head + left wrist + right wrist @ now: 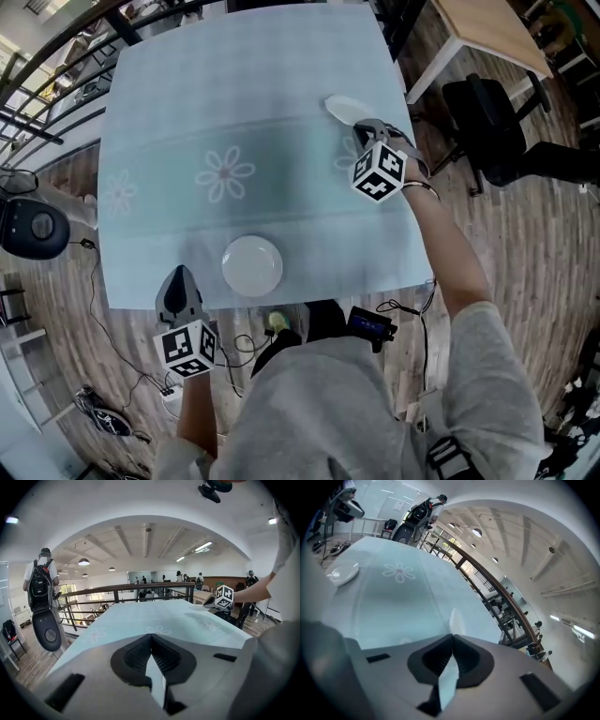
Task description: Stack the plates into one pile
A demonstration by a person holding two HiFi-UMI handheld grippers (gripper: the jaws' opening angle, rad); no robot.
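A white plate (251,264) lies on the light blue flowered tablecloth (187,94) near the table's front edge. It also shows at far left in the right gripper view, as the flat plate (344,573). A second white plate (345,110) is at the table's right side, tilted, with my right gripper (360,127) shut on its near rim. In the right gripper view this held plate (455,619) sticks out edge-on past the closed jaws of the right gripper (451,641). My left gripper (180,275) is shut and holds nothing. It hangs at the front edge, left of the flat plate.
A black office chair (487,122) and a wooden desk (487,28) stand to the right of the table. A railing (37,103) and a black device (33,228) are at left. Cables (122,366) lie on the wooden floor. A person with a backpack (41,581) stands beyond the table's left side.
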